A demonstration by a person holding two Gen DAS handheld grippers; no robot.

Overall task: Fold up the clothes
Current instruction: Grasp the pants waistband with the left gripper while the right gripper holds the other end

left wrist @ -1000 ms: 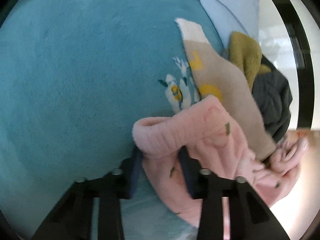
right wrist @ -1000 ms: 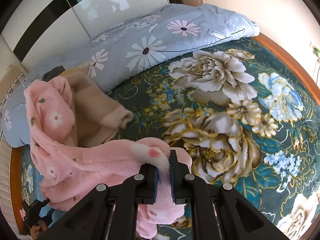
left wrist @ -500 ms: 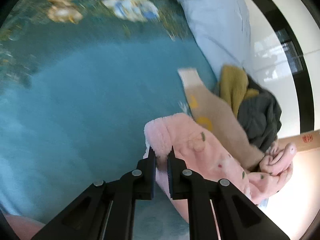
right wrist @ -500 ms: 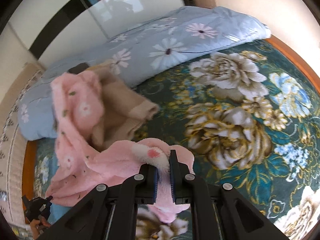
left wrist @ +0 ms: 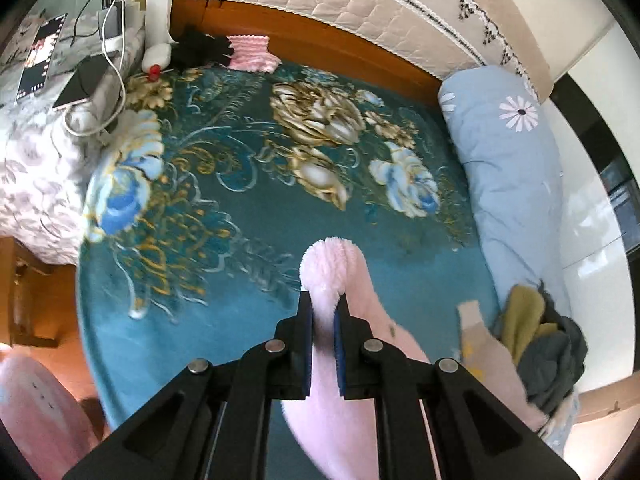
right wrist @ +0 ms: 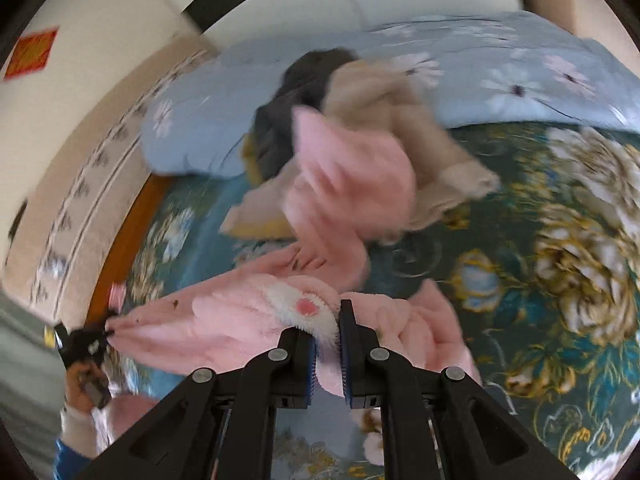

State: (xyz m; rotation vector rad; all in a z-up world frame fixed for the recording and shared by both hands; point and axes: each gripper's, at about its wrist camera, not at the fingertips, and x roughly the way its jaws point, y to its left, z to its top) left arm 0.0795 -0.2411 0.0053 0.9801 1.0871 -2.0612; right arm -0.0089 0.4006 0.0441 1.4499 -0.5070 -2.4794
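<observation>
While both the left gripper (left wrist: 323,316) and right gripper (right wrist: 328,332) pinch the pink fleece garment (right wrist: 240,320) above the blanket (left wrist: 224,208), it sags limp: soft, light, best held by edges

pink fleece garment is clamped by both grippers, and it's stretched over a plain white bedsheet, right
Not quite. Both grippers do clamp the fluffy pink fleece garment: the left gripper and the right gripper are each shut on it. But the surface beneath is a teal blanket with a gold and blue flower print, not a plain white sheet, as the left wrist view shows.
</observation>
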